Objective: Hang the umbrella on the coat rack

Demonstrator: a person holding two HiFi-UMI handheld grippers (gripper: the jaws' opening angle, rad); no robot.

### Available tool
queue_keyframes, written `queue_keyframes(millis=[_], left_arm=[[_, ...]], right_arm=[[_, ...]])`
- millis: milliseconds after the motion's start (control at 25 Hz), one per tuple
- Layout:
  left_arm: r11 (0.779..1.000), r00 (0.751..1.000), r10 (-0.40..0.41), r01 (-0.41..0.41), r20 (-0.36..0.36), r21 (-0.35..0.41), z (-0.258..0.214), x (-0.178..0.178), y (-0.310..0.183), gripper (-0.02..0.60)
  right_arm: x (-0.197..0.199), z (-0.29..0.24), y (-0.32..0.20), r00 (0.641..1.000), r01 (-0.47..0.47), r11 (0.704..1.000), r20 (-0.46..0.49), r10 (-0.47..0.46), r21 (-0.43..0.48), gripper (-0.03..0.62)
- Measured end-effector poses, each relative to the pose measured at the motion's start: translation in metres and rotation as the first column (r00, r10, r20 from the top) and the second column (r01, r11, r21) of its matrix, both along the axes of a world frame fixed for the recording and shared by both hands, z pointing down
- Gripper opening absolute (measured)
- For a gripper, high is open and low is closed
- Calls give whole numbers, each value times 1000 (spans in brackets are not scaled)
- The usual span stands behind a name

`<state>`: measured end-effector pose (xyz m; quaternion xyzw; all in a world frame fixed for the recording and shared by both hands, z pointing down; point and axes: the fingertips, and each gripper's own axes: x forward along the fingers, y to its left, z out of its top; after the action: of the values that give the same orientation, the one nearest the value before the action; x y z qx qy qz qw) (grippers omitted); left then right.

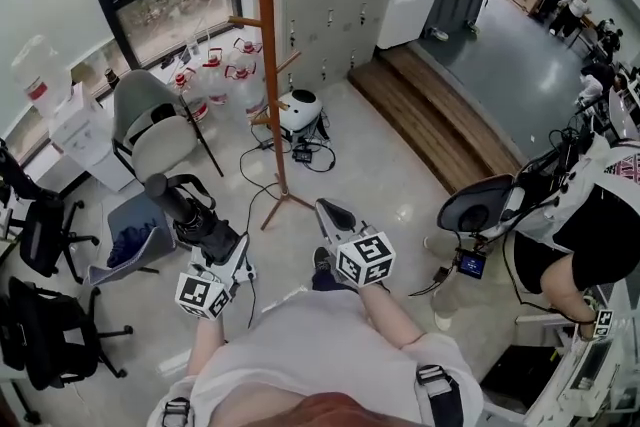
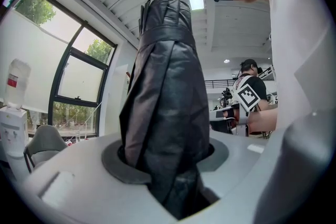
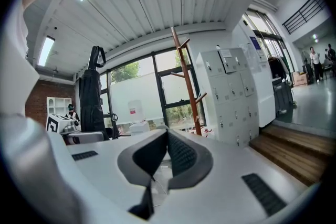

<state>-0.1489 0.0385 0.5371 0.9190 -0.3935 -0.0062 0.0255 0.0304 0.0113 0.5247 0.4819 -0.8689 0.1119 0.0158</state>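
Left gripper [image 1: 214, 241], held level, clamps the upright umbrella [image 1: 176, 202]; right gripper [image 1: 332, 213] alongside, jaws together.

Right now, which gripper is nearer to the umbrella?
Left. The left gripper has its jaws closed on the umbrella; the right gripper is apart, to its right, holding nothing.

Left claw [image 2: 168, 161] gripping, right claw [image 3: 166, 135] seemingly closed, both level
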Motion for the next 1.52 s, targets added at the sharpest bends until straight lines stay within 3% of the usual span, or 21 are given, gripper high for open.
queue_keyframes(millis=[320, 720, 1000, 1520], left_arm=[[997, 997, -82, 82, -3, 11, -3, 20, -88, 210], [981, 980, -191, 192, -60, 14, -15, 54, -198, 210], [981, 981, -191, 192, -39, 4, -16, 44, -248, 210], [997, 997, -81, 81, -1, -8, -11, 19, -316, 210]], right_arm=[[25, -3, -99, 998, 61, 998, 9, -61, 8, 8], [80, -16, -218, 991, 131, 990, -21, -130, 45, 8], [72, -10, -258, 992, 124, 992, 10, -125, 30, 8], [34, -11, -287, 997, 64, 998, 35, -64, 14, 8]])
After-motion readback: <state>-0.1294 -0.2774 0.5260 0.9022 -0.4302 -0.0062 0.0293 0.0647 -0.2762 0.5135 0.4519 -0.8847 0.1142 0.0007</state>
